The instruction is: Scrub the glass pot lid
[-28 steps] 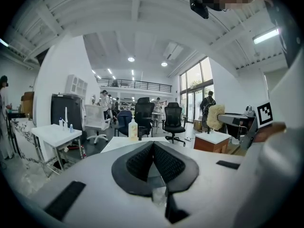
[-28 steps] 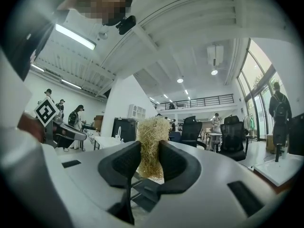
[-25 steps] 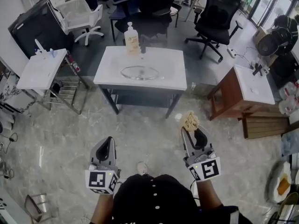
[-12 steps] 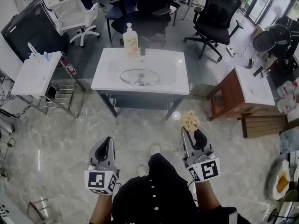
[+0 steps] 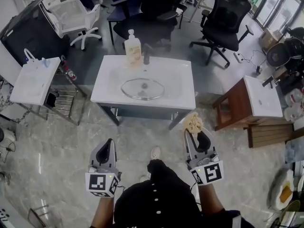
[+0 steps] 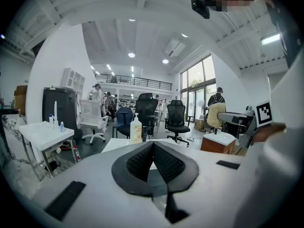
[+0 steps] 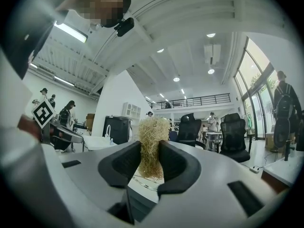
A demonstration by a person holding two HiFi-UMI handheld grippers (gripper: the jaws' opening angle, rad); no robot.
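The lid (image 5: 142, 88) lies flat on the white worktop (image 5: 186, 90), near a soap bottle (image 5: 133, 44), with office chairs (image 5: 228, 14) behind. The left claw (image 5: 109, 142) is closed and empty. The right claw (image 5: 193, 133) pinches a scrubber (image 5: 193, 122) above the marble floor (image 5: 57, 146).

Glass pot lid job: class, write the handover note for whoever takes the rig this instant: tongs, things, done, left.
Left tongs: shut, empty.
Right tongs: shut on the straw-coloured fibre scrubber.
Round glass pot lid: lies flat in the white washbasin, across the floor from both tongs, untouched. A pale soap bottle stands behind it.
Done: scrubber in hand.
Left: step up to the basin, probably steady the lid, then scrub it.
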